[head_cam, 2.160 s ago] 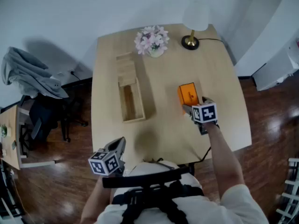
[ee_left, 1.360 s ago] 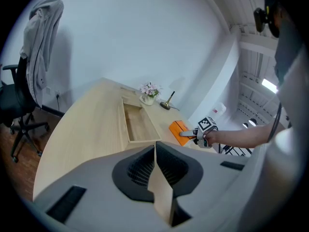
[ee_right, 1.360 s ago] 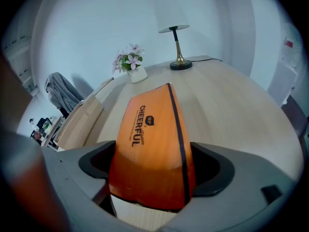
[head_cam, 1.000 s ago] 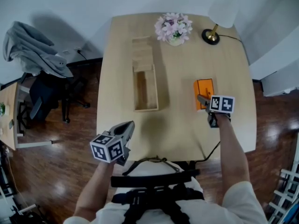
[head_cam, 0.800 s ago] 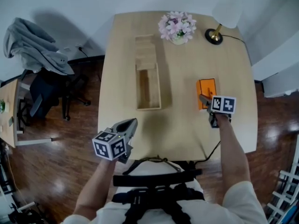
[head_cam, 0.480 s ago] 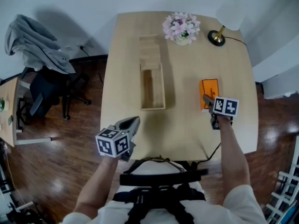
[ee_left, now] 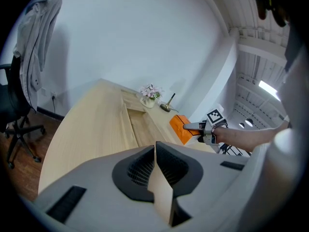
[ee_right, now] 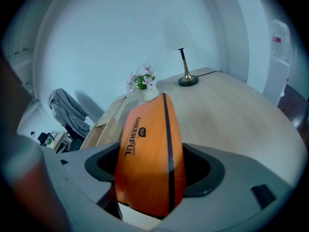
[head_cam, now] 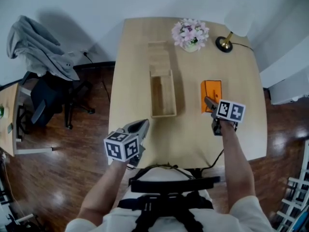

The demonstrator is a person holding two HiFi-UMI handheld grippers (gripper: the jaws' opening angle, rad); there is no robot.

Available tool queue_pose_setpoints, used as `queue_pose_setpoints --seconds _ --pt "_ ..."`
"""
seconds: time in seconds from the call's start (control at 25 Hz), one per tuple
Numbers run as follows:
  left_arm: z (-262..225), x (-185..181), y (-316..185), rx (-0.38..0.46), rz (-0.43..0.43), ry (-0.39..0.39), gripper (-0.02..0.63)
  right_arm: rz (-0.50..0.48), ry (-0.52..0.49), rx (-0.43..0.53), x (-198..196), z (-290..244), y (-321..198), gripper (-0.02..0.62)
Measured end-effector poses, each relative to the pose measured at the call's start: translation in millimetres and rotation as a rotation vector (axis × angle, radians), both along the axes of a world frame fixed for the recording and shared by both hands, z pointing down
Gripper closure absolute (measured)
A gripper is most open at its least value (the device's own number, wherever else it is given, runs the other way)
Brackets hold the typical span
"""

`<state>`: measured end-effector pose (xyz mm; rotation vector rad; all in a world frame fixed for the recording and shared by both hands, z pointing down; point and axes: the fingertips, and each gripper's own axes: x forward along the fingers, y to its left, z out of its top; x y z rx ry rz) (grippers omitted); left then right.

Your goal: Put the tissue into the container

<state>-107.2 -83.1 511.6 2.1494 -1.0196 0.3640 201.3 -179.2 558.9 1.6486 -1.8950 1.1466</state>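
An orange tissue pack [head_cam: 211,95] is at the right of the wooden table. My right gripper [head_cam: 211,106] is shut on its near end. In the right gripper view the pack [ee_right: 149,153] fills the gap between the jaws and tilts up off the tabletop. The container, a long open wooden box [head_cam: 162,98], lies lengthwise in the table's middle, to the left of the pack. My left gripper [head_cam: 140,127] hovers over the table's near left edge, shut and empty. Its view shows the box [ee_left: 140,124] and the pack [ee_left: 179,128] ahead.
A vase of pink flowers [head_cam: 190,34] and a lamp [head_cam: 224,42] with its cable stand at the table's far end. A chair with a grey garment [head_cam: 36,47] stands on the floor to the left. A white cabinet [head_cam: 289,83] is at the right.
The right gripper and the pack have shifted slightly left, towards the box. The left gripper has come forward over the table's near edge. The head camera has drifted.
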Motion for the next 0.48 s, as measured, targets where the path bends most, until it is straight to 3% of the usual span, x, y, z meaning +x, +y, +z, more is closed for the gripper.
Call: queue_pose_setpoints --seconds 0.48 --pt "-5 -17 -19 0.030 -0.053 0.034 0.572 -0.080 -0.070 0.083 -89 -43 -25 0.219"
